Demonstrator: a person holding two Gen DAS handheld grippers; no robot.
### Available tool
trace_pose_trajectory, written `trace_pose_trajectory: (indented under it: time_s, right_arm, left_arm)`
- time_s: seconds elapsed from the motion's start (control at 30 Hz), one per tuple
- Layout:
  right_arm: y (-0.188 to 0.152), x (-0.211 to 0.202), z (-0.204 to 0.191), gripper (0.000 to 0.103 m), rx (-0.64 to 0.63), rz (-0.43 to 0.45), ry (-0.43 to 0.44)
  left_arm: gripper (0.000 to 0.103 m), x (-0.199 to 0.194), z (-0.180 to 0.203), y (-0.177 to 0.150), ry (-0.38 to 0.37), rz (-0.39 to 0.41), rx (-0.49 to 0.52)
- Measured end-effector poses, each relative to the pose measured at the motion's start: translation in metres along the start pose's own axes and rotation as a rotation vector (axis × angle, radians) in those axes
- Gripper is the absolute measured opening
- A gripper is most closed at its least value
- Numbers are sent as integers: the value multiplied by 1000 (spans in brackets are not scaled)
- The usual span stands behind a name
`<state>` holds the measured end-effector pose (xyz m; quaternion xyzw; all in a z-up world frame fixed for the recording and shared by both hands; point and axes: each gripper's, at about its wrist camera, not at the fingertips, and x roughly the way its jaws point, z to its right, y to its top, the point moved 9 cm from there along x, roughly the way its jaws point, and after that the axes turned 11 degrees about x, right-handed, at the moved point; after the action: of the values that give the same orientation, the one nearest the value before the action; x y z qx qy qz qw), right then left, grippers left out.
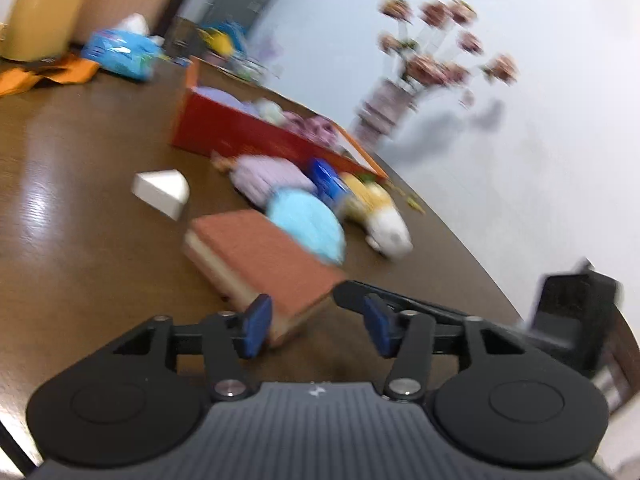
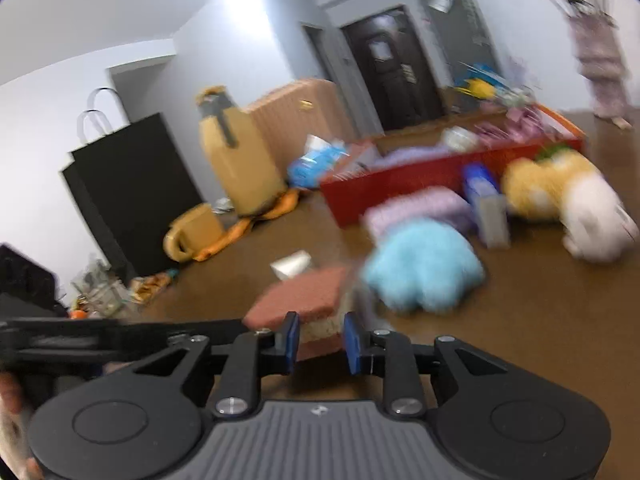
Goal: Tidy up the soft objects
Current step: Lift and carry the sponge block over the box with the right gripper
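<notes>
A block sponge (image 1: 260,252) with a brown top and cream sides lies on the brown table (image 1: 80,240). My left gripper (image 1: 316,326) stands open at its near corner; one blue pad is against the sponge's side and the other is apart from it. My right gripper (image 2: 322,342) is shut on the end of the sponge (image 2: 304,292). Beyond it lie a light blue fluffy toy (image 1: 308,220), a lilac knit piece (image 1: 268,176) and a yellow and white plush (image 1: 380,208). Behind them stands a red box (image 1: 240,132) holding soft things.
A white wedge block (image 1: 162,192) lies left of the sponge, and a blue packet (image 1: 328,178) leans by the box. A vase of flowers (image 1: 384,112) stands at the table's far edge. Suitcases (image 1: 44,4), a blue tissue pack (image 1: 120,52) and black bags (image 2: 132,184) crowd the far left.
</notes>
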<state>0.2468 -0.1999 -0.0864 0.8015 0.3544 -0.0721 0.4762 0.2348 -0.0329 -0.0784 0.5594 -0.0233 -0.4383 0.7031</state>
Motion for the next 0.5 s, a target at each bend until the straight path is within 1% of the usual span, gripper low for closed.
trace_pose_trajectory:
  time_s: [0.03,0.07,0.1,0.17,0.23,0.27,0.3,0.4,0.47,0.5]
  right_arm:
    - [-3,-3,6,25,-1,3,-36]
    - [-5,-6,11,25,-6,5,-57]
    - [-7,-9,13,25,-5,7,-59]
    - [-10,-14,11,25,8,2,-20]
    - [-14,-14,0,25,3,-18,37]
    - [-16,-11,-8,26,1,-35,59]
    - [-20,-7,-13,26,-2,-51,74]
    - [-24,3,-27,32,-16,-71,86]
    - [-26,8,-31,37,-1,-64,109]
    - [-26,11,-30,43,25,-64,115]
  left_arm:
    - [61,-4,2,0,-8,3,25]
    - [64,-10,2,4,7,20,49]
    - [65,-15,-1,10,26,44,68]
    - [68,-19,-12,28,68,87,104]
    - [68,-11,-25,44,113,95,138]
    - [68,-2,-31,52,122,85,150]
    - [68,7,-36,58,110,76,168]
    - [69,35,-46,61,45,26,190]
    - [66,51,-58,53,25,-37,141]
    - [64,55,-63,47,19,-76,92]
